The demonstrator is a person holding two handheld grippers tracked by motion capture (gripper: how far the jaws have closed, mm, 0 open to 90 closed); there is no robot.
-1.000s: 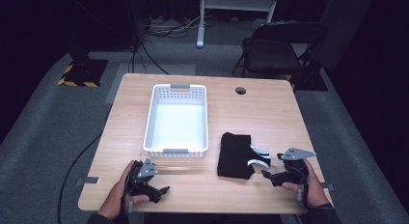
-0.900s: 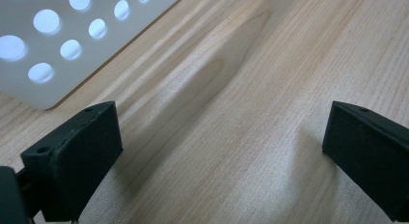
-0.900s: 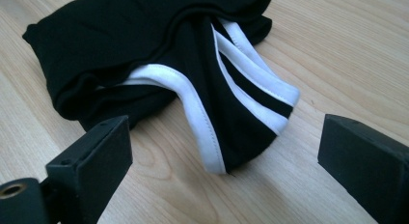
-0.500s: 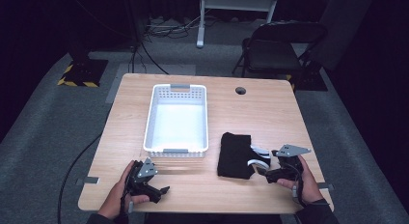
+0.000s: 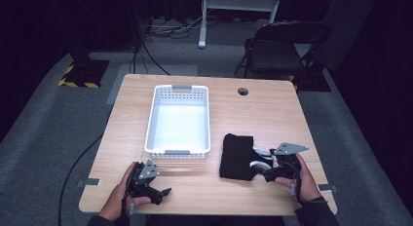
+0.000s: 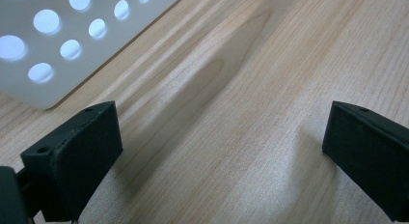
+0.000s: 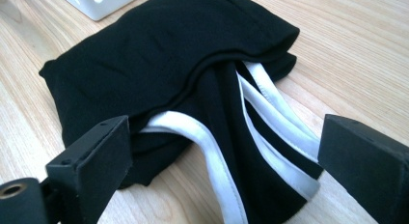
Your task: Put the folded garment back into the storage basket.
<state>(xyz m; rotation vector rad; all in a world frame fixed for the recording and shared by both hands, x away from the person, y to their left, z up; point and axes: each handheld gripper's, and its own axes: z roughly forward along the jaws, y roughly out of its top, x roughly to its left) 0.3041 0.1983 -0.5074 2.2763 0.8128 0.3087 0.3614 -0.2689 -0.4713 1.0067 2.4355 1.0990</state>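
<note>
In the high view, the right gripper (image 5: 262, 168) sits at the near right of the light wooden table (image 5: 263, 109), its tip at the right edge of a folded black garment with white bands (image 5: 237, 155) that lies just right of the white perforated plastic basket (image 5: 178, 120). The left gripper (image 5: 158, 191) rests near the table's front edge, in front of the basket's near left corner and well apart from the garment. In the left gripper view, that gripper's two black jaws stand wide apart over bare wood grain with nothing between them; a corner of the basket shows at the upper left. In the right gripper view, the jaws are spread wide and grip nothing, with the garment's white-banded end lying between them on the table; whether the left jaw touches the cloth cannot be told.
</note>
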